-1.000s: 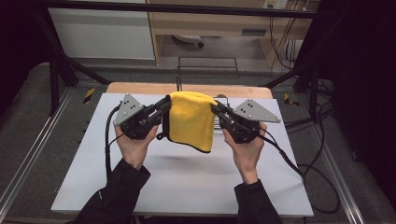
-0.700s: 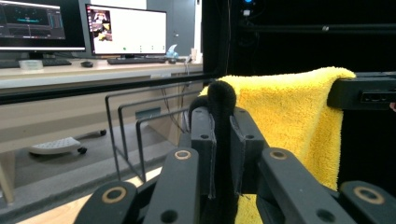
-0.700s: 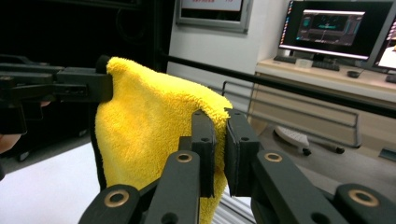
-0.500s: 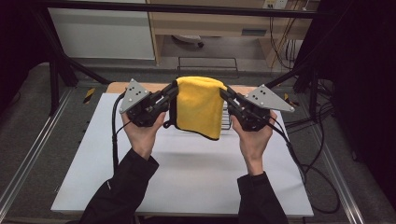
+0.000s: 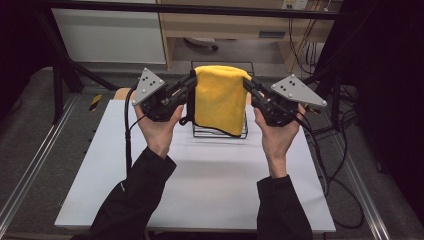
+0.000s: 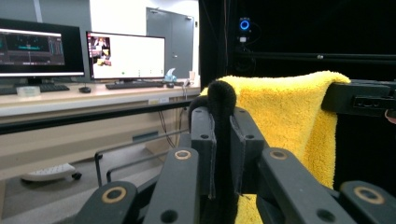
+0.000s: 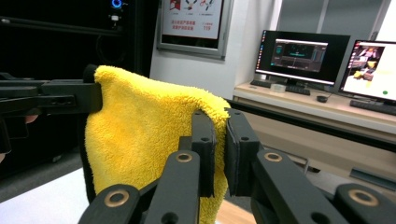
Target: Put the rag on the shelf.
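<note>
Left gripper (image 5: 187, 86) pinches the towel's (image 5: 220, 100) left top corner; in the left gripper view the jaws sit narrow on the dark-edged fold (image 6: 220, 100), pads pressing cloth. So the left jaws are holding the towel, not just touching it.

The towel hangs in the air between the two hands, above the far middle of the tabletop (image 5: 200, 185). Its top edge runs left to right, roughly level, stretched from one gripper to the other. The rest drapes down toward the near side, with the lower edge loose.

Just behind and below the towel is a wire rack (image 5: 220, 134) on the far part of the tabletop. The hem hangs in front of its top bars; I can't tell if it touches.

Right gripper (image 5: 249, 86) has the right top corner. In the right gripper view the jaws (image 7: 215, 122) are clamped tight on the yellow pile, holding the towel too.

Key relation: the towel's long top edge is parallel to the rack's width, and the rack lies on the far side of the cloth and lower. Both hands are about equally near it, one at each end. My read is the next move is forward and down, both ends together, to lay the towel over the rack. If one hand leads, the edge skews and the drape bunches at one side.
</note>
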{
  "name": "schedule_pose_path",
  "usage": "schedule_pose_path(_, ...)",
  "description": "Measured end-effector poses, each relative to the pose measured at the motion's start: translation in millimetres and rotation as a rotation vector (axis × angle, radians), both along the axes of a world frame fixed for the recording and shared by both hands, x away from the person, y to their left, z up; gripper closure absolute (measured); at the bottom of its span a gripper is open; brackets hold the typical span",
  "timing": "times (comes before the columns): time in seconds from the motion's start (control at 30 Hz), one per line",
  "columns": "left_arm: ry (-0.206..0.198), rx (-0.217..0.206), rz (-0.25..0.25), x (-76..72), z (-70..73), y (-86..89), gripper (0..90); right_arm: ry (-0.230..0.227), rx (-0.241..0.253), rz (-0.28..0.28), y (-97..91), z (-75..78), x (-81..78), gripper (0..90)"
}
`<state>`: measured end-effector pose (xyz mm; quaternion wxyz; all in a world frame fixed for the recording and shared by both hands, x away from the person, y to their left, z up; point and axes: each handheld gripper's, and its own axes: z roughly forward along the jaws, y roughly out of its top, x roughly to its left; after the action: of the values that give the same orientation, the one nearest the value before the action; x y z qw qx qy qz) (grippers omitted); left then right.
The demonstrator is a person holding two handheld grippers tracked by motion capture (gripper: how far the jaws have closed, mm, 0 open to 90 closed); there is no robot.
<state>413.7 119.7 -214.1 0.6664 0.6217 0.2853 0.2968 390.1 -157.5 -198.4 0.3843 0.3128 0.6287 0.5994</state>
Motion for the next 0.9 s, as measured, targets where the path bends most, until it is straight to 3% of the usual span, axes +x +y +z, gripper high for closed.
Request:
schedule_pose_path(0.57, -0.054, -0.013, 0.007, 18.1, 36.9, -18.1, 81.4, -0.057, 0.031, -0.034, -13.5, 35.8, 17.4, 83.9)
schedule_pose_path(0.9, -0.055, -0.027, 0.018, 34.0, 51.3, -17.1, 81.3, -0.070, 0.034, -0.037, -11.5, 48.7, 33.4, 83.9)
